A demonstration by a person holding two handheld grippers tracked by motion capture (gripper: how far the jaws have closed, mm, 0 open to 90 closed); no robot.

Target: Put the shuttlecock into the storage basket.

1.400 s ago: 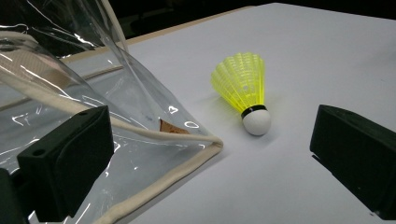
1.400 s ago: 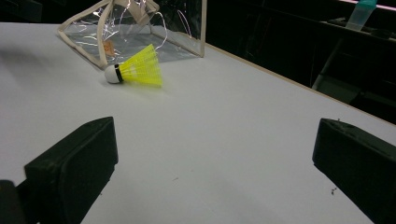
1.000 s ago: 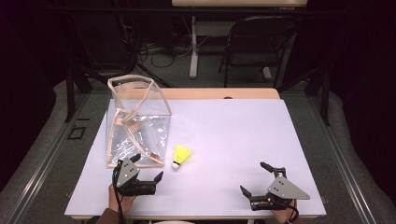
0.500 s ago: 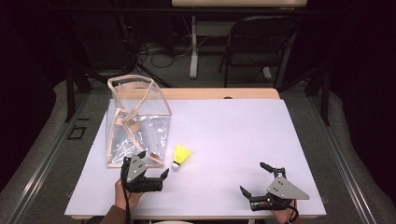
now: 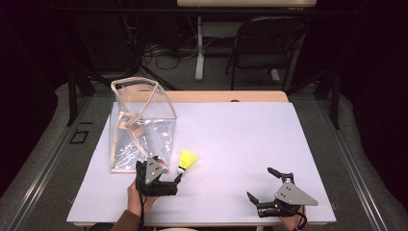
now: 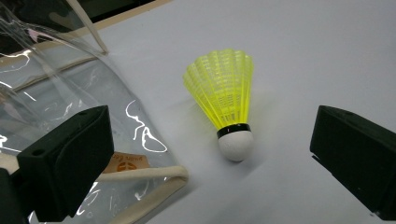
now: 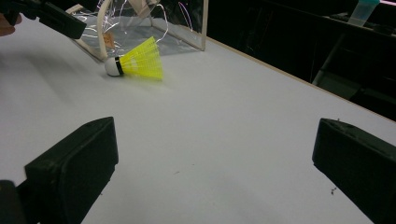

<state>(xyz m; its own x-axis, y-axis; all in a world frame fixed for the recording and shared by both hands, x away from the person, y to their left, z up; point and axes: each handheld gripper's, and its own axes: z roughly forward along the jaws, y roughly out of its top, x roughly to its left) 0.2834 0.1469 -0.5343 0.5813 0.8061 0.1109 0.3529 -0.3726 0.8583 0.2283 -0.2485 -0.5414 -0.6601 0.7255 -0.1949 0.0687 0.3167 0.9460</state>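
Observation:
A yellow shuttlecock (image 5: 186, 160) with a white cork lies on its side on the white table (image 5: 240, 139), cork toward me. My left gripper (image 5: 169, 172) is open just short of it. In the left gripper view the shuttlecock (image 6: 224, 93) lies ahead between the spread jaws, untouched. A clear plastic bag (image 5: 139, 125) with beige trim stands at the left, its near corner (image 6: 154, 175) by the left jaw. My right gripper (image 5: 260, 183) rests open near the front right edge with nothing in it. Its view shows the shuttlecock (image 7: 137, 63) and bag (image 7: 140, 28) far off.
A wooden strip (image 5: 226, 96) runs along the table's far edge. Behind it stand a dark folding chair (image 5: 264, 43) and a white post (image 5: 199, 48) among floor cables. The other hand's gripper (image 7: 56, 18) shows at the top left of the right gripper view.
My left gripper has slid right and slightly forward, closing in on the shuttlecock's cork end. The right gripper, shuttlecock and bag have stayed put.

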